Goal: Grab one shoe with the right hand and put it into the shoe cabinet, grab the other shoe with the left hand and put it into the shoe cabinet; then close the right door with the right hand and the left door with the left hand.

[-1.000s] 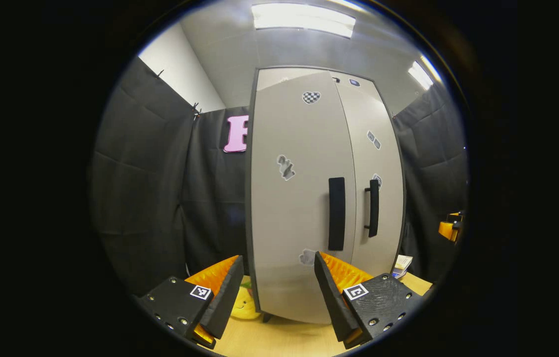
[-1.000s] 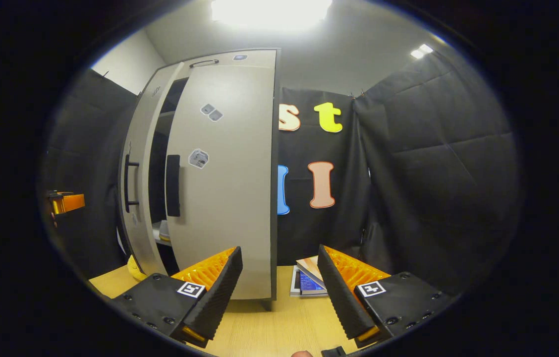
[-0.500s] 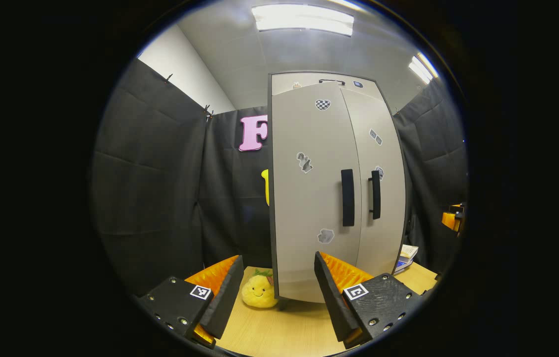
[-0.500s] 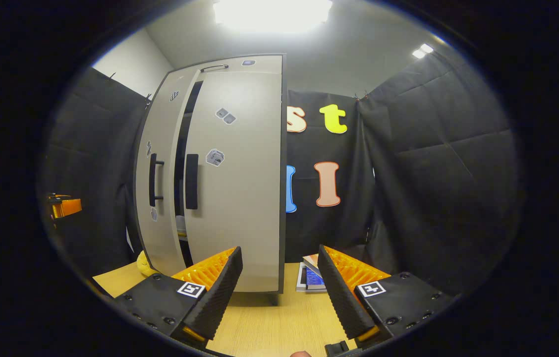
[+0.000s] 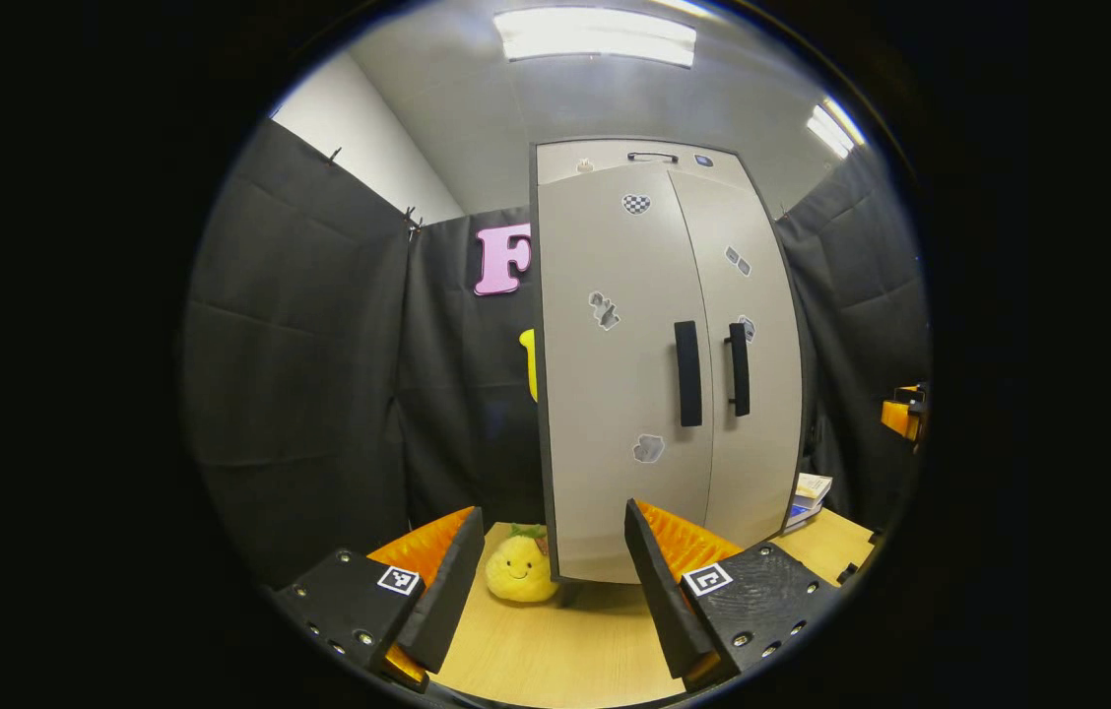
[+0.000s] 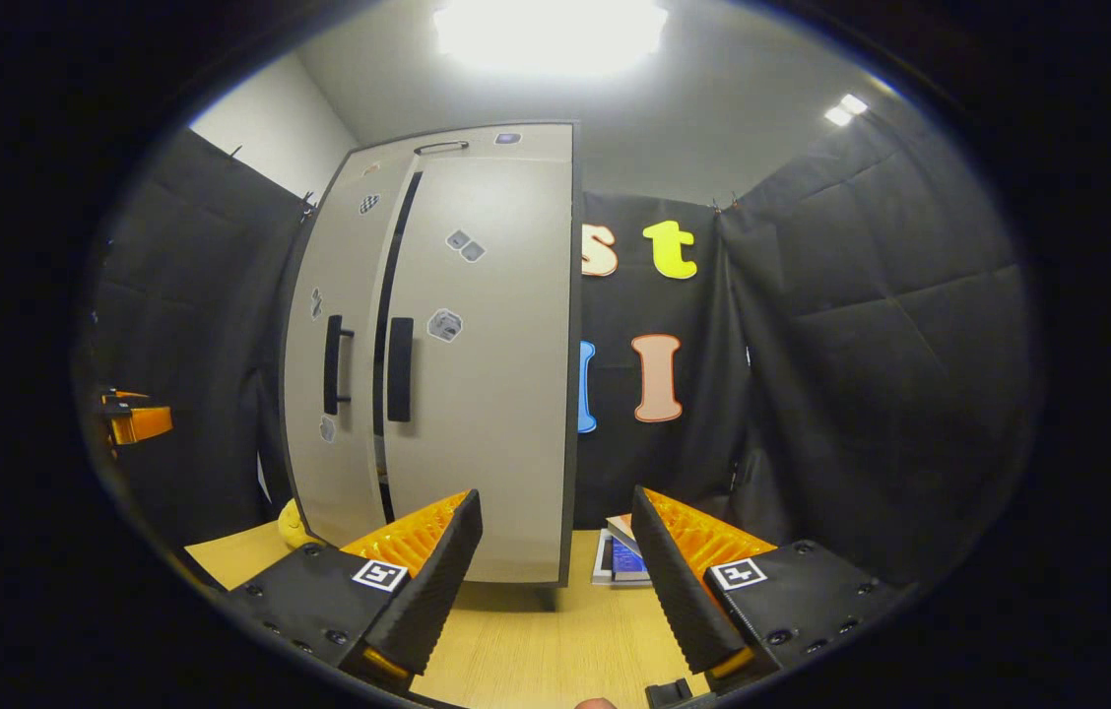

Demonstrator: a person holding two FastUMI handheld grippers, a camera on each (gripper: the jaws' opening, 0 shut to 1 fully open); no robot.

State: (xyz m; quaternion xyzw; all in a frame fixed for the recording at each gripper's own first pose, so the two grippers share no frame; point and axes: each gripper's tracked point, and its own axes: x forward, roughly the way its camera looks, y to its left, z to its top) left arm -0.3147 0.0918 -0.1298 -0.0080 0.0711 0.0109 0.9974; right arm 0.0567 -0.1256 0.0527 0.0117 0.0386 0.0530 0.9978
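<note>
The grey shoe cabinet [image 5: 654, 394] stands on the wooden table, its inside hidden by the doors. In the left gripper view the left door [image 5: 615, 374] and right door [image 5: 757, 394] look flush, black handles side by side. In the right gripper view a thin dark slit [image 6: 385, 394] runs between the left door [image 6: 334, 443] and right door [image 6: 487, 394]. My left gripper [image 5: 546, 591] is open and empty, a little way back from the left door's lower corner. My right gripper [image 6: 555, 581] is open and empty, off the cabinet's right front corner.
A yellow smiling plush [image 5: 519, 576] sits on the table [image 5: 565, 650] by the cabinet's left foot. A small stack of books [image 6: 622, 556] lies to the cabinet's right. The other gripper [image 5: 905, 414] shows far right in the left view; the left one [image 6: 134, 421] shows far left in the right view.
Both doors have swung inward and the wide dark gap between them has narrowed to a slit. Both grippers have drawn back from the cabinet, uncovering the plush.
</note>
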